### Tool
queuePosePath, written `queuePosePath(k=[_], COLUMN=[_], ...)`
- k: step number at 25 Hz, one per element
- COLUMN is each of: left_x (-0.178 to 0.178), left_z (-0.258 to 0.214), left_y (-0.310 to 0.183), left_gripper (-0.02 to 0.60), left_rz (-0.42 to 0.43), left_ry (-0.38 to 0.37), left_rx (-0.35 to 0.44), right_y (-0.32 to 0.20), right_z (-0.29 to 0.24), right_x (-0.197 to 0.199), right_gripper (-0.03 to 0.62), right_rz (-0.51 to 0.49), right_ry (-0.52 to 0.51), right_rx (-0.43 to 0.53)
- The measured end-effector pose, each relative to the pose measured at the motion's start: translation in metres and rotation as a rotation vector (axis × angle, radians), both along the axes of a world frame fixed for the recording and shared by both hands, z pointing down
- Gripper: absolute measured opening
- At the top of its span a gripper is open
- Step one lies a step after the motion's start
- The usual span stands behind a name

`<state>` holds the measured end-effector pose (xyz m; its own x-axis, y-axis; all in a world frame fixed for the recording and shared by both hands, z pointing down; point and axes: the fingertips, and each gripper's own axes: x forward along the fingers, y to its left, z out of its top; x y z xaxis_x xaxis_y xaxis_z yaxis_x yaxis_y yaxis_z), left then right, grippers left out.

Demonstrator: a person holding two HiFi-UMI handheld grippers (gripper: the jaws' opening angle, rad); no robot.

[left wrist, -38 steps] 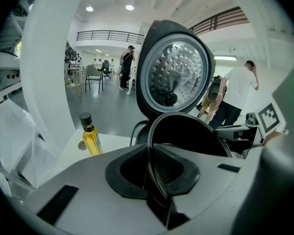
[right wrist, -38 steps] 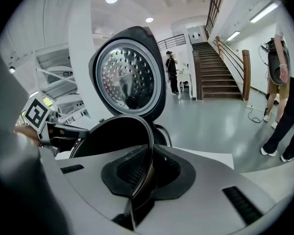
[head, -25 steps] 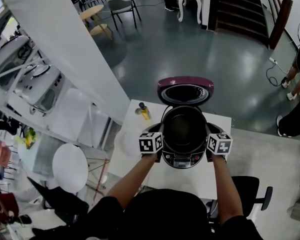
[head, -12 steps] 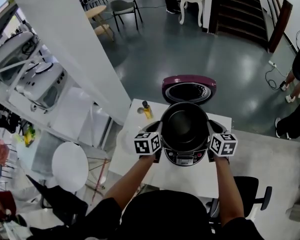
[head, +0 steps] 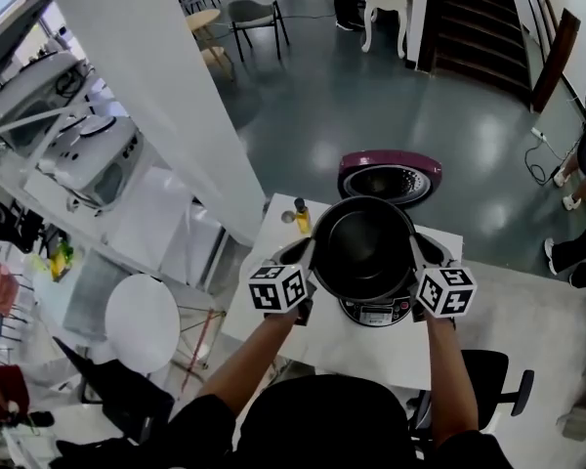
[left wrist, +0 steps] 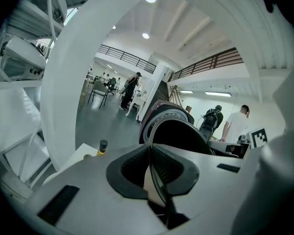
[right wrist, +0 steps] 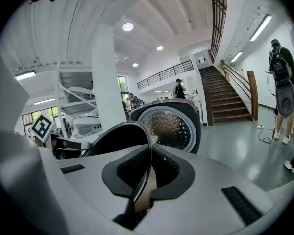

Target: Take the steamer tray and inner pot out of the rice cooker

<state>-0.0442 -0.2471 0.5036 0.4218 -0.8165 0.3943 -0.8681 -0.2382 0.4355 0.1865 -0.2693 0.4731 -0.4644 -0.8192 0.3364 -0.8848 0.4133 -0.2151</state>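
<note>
Table point(head: 371, 352), inner pot point(head: 363, 247) above cooker point(head: 376, 313)

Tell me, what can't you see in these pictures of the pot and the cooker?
- Inside the rice cooker: in the head view, the inner pot held over it covers it.
- The pot's bottom: the head view looks down into it; both gripper views show its rim, not its base.
- Steamer tray: in no view.
- Bottle label: too small in the head view.
</note>
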Motion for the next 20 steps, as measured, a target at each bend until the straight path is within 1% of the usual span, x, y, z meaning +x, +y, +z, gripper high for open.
queuePosePath(k=[6,13,20], left_x=[-0.037,-0.089,-0.151], left_z=[-0.003,-0.001,0.012], left_y=[-0.001,0.006,0.014], left_gripper=[0.021,0.021,0.021], left_rz=[-0.037,-0.09,-0.156], left_ry=[0.009,0.022,-0.013], left_rx=[0.018,0.021,0.01], right_y=[0.0,-0.006,-0.007], right_z=[-0.014,-0.017,0.002], right_x=[-0.038,-0.093,-0.155], right_gripper=[0.017,0.015,0.017], right_rz=[-0.013,-0.064,-0.126], right_ry=[-0.017,-0.016,-0.022], right_rx=[0.021,0.036,-0.004])
